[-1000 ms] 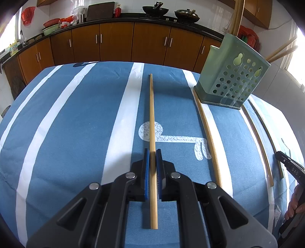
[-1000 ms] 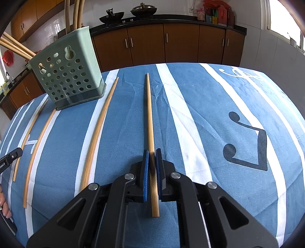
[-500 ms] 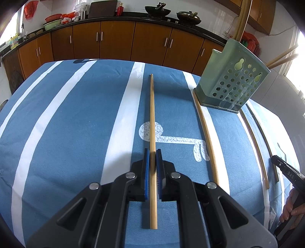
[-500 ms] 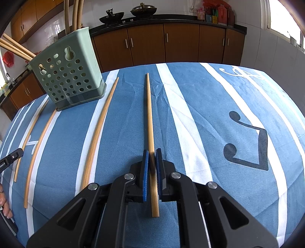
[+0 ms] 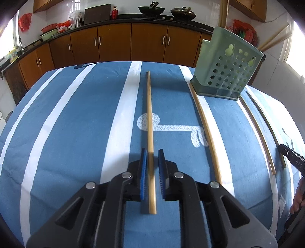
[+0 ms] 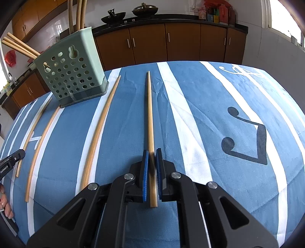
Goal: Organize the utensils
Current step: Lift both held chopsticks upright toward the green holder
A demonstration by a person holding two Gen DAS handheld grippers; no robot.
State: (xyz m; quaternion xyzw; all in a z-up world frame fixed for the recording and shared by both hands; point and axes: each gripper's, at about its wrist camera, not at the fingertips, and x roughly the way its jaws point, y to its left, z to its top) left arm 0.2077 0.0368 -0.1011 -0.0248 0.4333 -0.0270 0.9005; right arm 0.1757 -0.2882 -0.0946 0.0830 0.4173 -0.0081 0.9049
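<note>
Home kitchen: brown cabinets [image 5: 114, 45] under a dark counter [image 6: 171, 16], 2 woks [image 5: 151, 9] on the stove, white tiled wall [image 5: 63, 9], bowls [image 5: 49, 32] by a tap [image 5: 20, 43], table in striped blue cloth [image 5: 76, 124].
</note>
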